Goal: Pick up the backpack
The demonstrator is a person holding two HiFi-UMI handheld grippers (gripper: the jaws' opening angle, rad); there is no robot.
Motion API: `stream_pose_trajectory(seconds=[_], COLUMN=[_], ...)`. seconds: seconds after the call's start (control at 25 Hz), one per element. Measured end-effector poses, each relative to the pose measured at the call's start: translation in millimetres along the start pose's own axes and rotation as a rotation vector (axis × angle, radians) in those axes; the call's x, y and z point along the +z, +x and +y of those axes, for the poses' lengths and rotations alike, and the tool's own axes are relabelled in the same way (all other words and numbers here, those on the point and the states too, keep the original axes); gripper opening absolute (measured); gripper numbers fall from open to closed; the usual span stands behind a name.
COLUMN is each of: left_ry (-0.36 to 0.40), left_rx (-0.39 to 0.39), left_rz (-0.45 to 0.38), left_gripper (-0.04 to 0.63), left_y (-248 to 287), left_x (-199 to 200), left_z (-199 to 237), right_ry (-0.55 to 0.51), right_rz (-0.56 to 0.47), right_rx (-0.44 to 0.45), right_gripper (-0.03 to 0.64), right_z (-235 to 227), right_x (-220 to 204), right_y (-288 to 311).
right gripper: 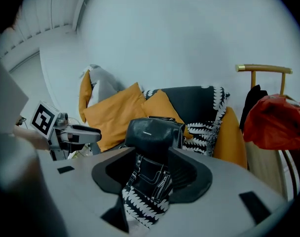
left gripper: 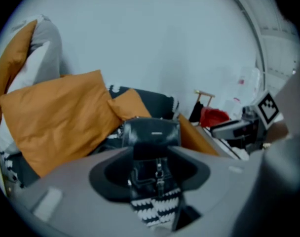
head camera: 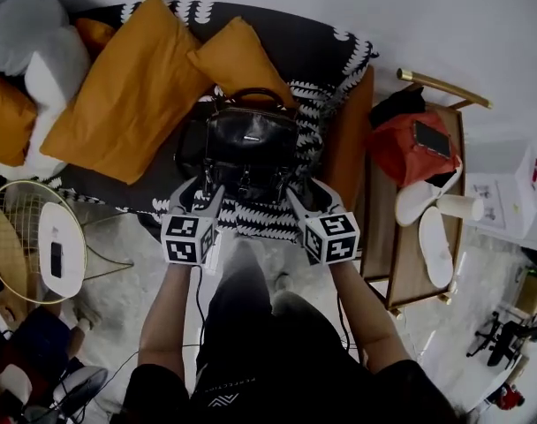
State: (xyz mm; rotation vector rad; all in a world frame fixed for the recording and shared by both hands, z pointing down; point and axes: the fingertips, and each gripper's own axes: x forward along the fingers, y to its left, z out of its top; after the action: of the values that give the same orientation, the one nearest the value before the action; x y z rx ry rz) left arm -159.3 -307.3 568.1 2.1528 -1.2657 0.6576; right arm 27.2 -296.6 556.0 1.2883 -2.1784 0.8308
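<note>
A black leather backpack (head camera: pixel 251 153) stands upright on a sofa covered with a black-and-white patterned throw (head camera: pixel 326 104). My left gripper (head camera: pixel 209 193) is at its lower left corner and my right gripper (head camera: pixel 295 193) at its lower right, both just in front of it and pointing at it. In the left gripper view the backpack (left gripper: pixel 152 142) shows ahead, through the gap of the open left gripper (left gripper: pixel 151 181), and nothing is held. The right gripper view shows the same: backpack (right gripper: pixel 155 137) ahead, right gripper (right gripper: pixel 151 181) open and empty.
Two orange cushions (head camera: pixel 132 87) (head camera: pixel 238 56) lean behind and left of the backpack, with grey and white cushions (head camera: pixel 30 47) further left. A wooden rack (head camera: pixel 410 263) with a red bag (head camera: pixel 405 148) and white slippers stands right. A round gold wire table (head camera: pixel 12 237) is at left.
</note>
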Motion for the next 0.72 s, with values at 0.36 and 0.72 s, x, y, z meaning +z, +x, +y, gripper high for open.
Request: stream_pose_trajectory(seconds=[0.36, 0.72], left_ry=[0.028, 0.032], left_rx=[-0.019, -0.025], left_rz=[0.068, 0.121], left_gripper=[0.215, 0.235], left_y=[58.0, 91.1], left_x=[-12.9, -32.6], left_z=[34.7, 54.1], right_ry=[0.037, 0.079], right_rz=[0.094, 0.131], right_rx=[-0.034, -0.056], right_gripper=[0.198, 0.213], right_z=[-23.3, -46.5], right_x=[-23.5, -40.3], right_y=[58.1, 98.8])
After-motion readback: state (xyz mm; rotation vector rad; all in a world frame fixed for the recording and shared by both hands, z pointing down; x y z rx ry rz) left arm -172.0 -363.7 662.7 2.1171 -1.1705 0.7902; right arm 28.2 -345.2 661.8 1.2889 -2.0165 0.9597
